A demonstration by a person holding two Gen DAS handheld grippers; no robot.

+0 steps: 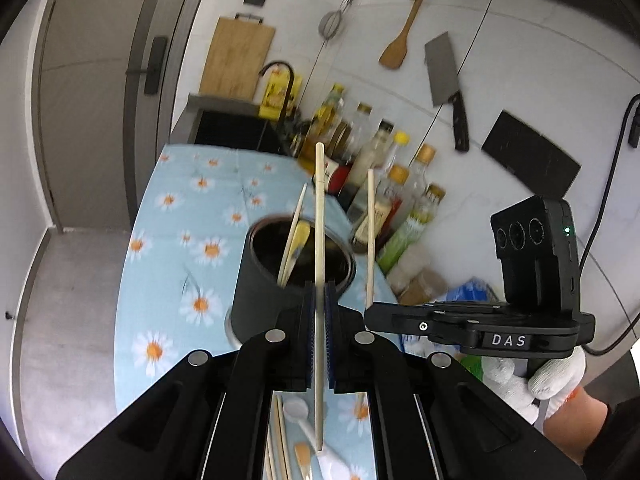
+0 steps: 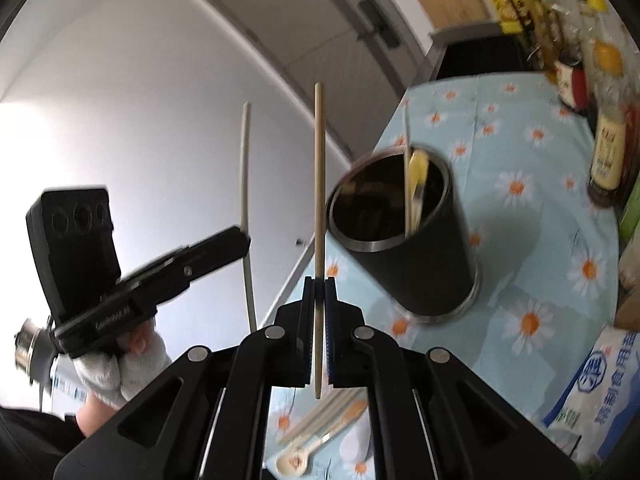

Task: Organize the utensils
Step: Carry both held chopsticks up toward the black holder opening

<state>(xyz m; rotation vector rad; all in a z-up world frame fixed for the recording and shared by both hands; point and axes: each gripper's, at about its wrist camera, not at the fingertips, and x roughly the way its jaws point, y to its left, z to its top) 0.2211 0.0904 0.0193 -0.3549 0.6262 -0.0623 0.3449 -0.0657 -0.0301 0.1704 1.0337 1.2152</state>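
Clamped tight in the left gripper [image 1: 319, 294], jaws closed on a pale chopstick [image 1: 319, 240] standing near upright, its lower tip hanging below the pads. Same on the right gripper [image 2: 319, 288]: shut on a second chopstick [image 2: 319, 200], gripped low on its length. Just beyond both, a dark cylindrical holder [image 1: 280, 280] on the daisy-print tablecloth [image 1: 180, 208], already housing a chopstick and a yellow-handled utensil [image 1: 299, 240]. More chopsticks and a white spoon [image 2: 296, 458] loose on the cloth below. Risk, by judgement: thin round sticks pivoting or slipping in the pads; a tip catching the holder's rim or the leaning utensils inside; the two sticks clashing if lowered together. Behind the holder, a crowd of sauce bottles [image 1: 384, 184], easily knocked. Farther off, a cleaver [image 1: 446, 88], wooden spatula [image 1: 400, 40] and strainer [image 1: 332, 24] on the wall.
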